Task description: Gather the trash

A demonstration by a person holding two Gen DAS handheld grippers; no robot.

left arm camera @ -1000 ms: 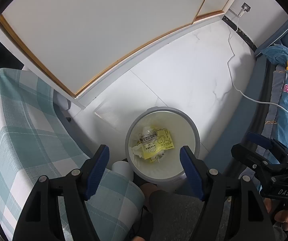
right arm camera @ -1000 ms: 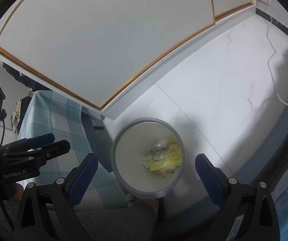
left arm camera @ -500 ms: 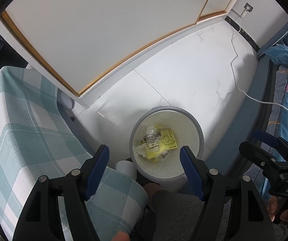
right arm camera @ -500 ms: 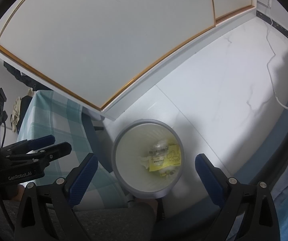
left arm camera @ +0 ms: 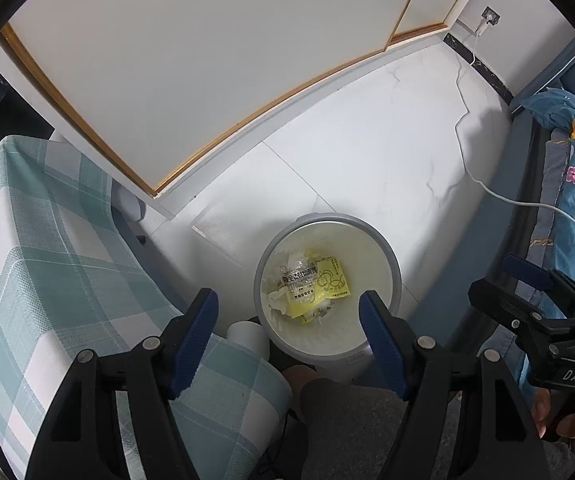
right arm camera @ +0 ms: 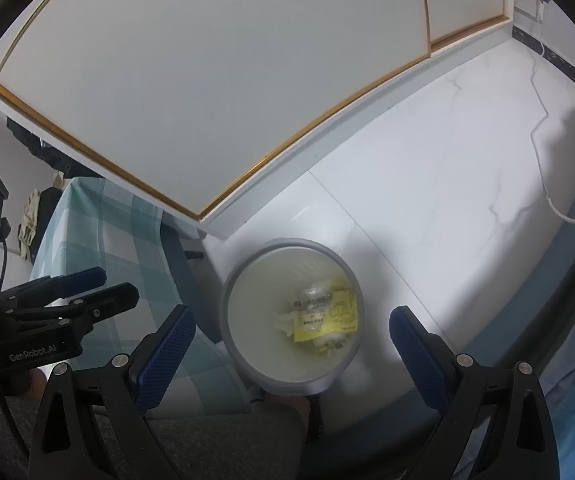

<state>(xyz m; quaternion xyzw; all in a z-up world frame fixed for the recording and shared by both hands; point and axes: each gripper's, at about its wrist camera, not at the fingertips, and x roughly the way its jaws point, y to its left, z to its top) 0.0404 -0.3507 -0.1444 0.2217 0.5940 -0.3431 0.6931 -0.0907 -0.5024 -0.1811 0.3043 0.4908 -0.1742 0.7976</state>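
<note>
Hovering over round grey waste bin (left arm camera: 392, 264) holding yellow wrappers (left arm camera: 329, 280): left gripper (left arm camera: 289, 320) and right gripper (right arm camera: 293, 342), jaws apart, empty. Sitting beside bin: teal checked cloth (left arm camera: 47, 264).

The left gripper (left arm camera: 289, 312) is pointing downward with its jaws standing wide apart and nothing between its blue pads (left arm camera: 193, 334). The right gripper (right arm camera: 291, 334) is aiming down likewise, jaws spread wide and gripping nothing. Each is showing in the other's view at the side: the right (left arm camera: 527, 292) with its jaws near together, the left (right arm camera: 83, 288) the same. A hand (left arm camera: 567, 424) is gripping the right handle.
</note>
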